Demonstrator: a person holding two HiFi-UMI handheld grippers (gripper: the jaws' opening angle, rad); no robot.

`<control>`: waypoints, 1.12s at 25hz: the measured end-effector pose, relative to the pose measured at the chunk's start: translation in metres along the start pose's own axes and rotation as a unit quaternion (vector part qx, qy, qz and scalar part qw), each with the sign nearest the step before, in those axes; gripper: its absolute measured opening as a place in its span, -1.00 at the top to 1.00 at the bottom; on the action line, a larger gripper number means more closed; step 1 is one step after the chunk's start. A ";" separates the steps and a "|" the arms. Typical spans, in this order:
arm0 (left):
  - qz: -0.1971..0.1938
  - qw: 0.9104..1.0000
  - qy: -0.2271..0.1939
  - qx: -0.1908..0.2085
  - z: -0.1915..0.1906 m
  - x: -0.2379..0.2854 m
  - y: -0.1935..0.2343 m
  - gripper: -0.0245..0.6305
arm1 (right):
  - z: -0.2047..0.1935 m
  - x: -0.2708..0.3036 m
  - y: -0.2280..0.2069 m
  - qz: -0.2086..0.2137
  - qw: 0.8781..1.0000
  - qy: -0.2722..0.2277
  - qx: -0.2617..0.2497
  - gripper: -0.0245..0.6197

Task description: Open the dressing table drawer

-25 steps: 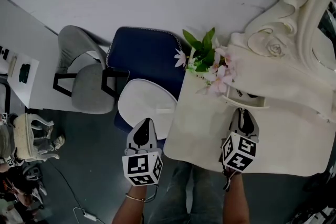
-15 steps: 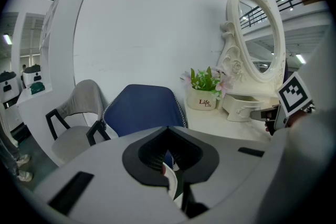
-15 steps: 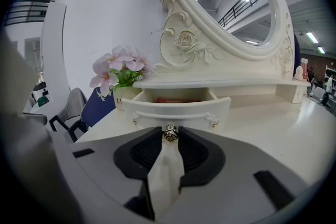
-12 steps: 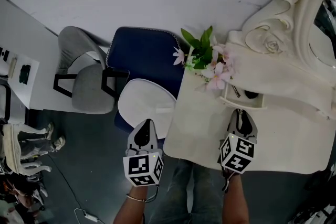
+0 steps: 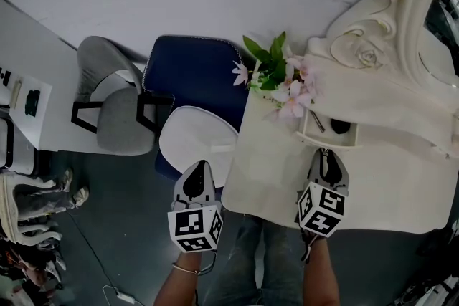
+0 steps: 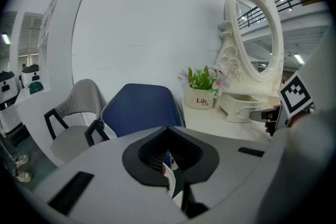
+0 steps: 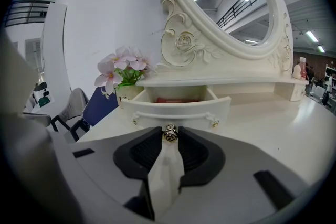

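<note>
The right gripper was clamped on the metal knob of the drawer, which stood partly open on the worktop, dead ahead, its slide in line with the jaws. The left gripper hung closed and empty, well apart.

— What lies in the drawer?
— A reddish thing behind its front, mostly hidden; I can't name it. The jaws of my right gripper cover part of its knob.
— Above the drawer?
— The mirror, cut off at the edge.
</note>
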State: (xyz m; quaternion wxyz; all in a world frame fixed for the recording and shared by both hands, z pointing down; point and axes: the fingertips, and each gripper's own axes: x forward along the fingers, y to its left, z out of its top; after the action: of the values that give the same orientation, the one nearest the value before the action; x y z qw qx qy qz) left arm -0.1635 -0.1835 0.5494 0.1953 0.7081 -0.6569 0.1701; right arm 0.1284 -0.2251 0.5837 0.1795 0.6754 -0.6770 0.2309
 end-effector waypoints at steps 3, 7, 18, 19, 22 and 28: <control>-0.002 1.000 0.000 0.002 0.000 0.001 -0.002 0.90 | -0.001 -0.001 0.000 0.000 1.000 0.000 -0.001 0.60; -0.004 1.000 0.001 0.003 -0.002 -0.001 -0.003 0.91 | -0.003 -0.004 0.001 0.000 1.000 0.000 -0.002 0.60; -0.003 1.000 0.001 0.002 -0.005 -0.005 -0.003 0.91 | -0.007 -0.010 0.001 -0.002 1.000 -0.001 -0.001 0.60; -0.003 1.000 0.001 0.002 -0.006 -0.006 -0.003 0.91 | -0.007 -0.012 0.002 -0.001 1.000 -0.003 -0.002 0.60; -0.003 1.000 0.002 0.002 -0.007 -0.007 -0.003 0.90 | -0.006 -0.015 0.004 -0.001 1.000 -0.007 -0.006 0.60; -0.005 1.000 0.000 0.003 -0.007 -0.010 -0.003 0.90 | -0.008 -0.017 0.004 -0.003 1.000 -0.007 -0.004 0.60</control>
State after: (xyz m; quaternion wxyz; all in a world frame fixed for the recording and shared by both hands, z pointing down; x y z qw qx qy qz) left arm -0.1611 -0.1716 0.5503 0.1942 0.7120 -0.6529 0.1706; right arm 0.1244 -0.2069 0.5808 0.1780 0.6781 -0.6775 0.2225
